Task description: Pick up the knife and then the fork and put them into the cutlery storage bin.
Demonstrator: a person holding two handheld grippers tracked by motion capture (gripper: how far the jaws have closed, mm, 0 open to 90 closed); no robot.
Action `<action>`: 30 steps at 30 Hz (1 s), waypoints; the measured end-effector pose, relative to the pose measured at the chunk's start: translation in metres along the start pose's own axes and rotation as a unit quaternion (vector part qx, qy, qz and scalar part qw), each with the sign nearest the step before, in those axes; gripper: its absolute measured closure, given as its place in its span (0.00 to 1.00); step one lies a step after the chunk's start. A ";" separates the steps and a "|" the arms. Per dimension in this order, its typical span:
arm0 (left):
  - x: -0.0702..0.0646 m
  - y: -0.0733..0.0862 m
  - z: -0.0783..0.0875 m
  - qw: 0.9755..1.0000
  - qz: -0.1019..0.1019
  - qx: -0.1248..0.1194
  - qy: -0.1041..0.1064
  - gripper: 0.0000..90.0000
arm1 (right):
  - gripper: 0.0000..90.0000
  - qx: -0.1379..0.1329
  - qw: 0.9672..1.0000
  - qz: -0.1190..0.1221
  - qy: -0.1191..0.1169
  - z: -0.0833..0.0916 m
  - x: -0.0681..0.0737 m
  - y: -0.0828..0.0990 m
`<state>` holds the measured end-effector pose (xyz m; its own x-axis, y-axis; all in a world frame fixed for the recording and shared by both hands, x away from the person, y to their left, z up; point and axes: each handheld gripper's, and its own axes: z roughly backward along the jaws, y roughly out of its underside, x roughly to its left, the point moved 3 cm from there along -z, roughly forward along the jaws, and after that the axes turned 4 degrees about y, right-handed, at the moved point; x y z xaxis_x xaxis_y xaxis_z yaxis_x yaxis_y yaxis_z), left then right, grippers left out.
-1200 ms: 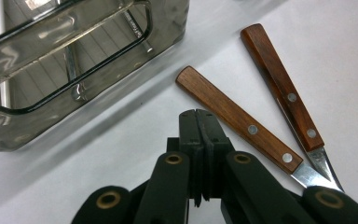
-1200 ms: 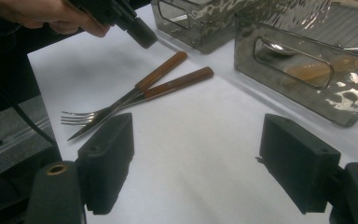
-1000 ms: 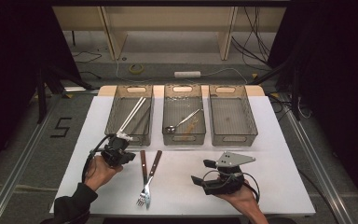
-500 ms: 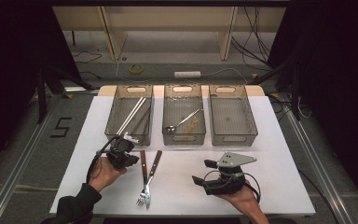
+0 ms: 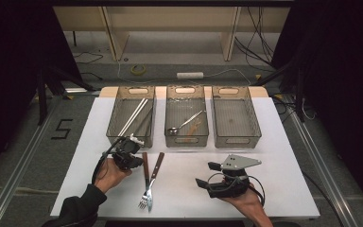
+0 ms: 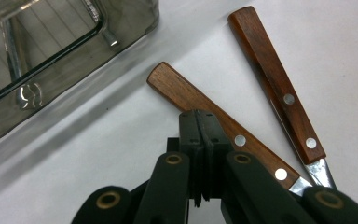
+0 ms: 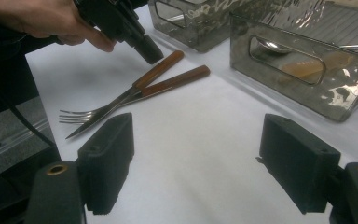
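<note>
Left tool clenched, empty — now nearer the wooden-handled fork than before; right tool released

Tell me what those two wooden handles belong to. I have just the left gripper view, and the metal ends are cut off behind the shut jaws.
Observer: A fork and a knife. They lie crossed on the table, with the tines and blade towards the person.
Operator: What is the other gripper doing?
Observer: The right gripper sits low over the white table with its jaws open and nothing between them.
Operator: Is anything in the bins?
Observer: The middle bin holds a spoon.
</note>
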<state>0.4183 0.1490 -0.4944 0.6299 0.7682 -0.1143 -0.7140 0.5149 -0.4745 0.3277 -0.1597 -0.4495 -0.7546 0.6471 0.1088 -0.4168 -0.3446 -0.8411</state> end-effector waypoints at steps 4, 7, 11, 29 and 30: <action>-0.001 -0.003 -0.002 1.000 -0.004 0.001 -0.003 0.99 | 0.30 0.000 1.000 0.000 0.001 0.000 -0.001 0.000; -0.003 -0.005 -0.004 1.000 -0.007 -0.001 -0.006 0.99 | 0.30 -0.001 1.000 -0.001 0.001 0.000 -0.002 0.001; 0.000 -0.006 -0.005 1.000 -0.002 -0.001 -0.010 0.99 | 0.30 0.002 1.000 -0.001 0.002 -0.001 -0.002 0.001; -0.003 -0.016 -0.015 1.000 -0.009 -0.008 0.011 0.99 | 0.30 0.002 1.000 -0.001 0.005 0.000 0.000 0.000; -0.004 -0.017 -0.016 1.000 -0.011 -0.007 0.011 0.99 | 0.30 0.002 1.000 -0.003 0.005 0.000 -0.001 0.000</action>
<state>0.4329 0.1312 -0.4998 0.6528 0.7475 -0.1232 -0.6951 0.5263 -0.4897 0.3280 -0.1601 -0.4500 -0.7465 0.6566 0.1080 -0.4234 -0.3434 -0.8383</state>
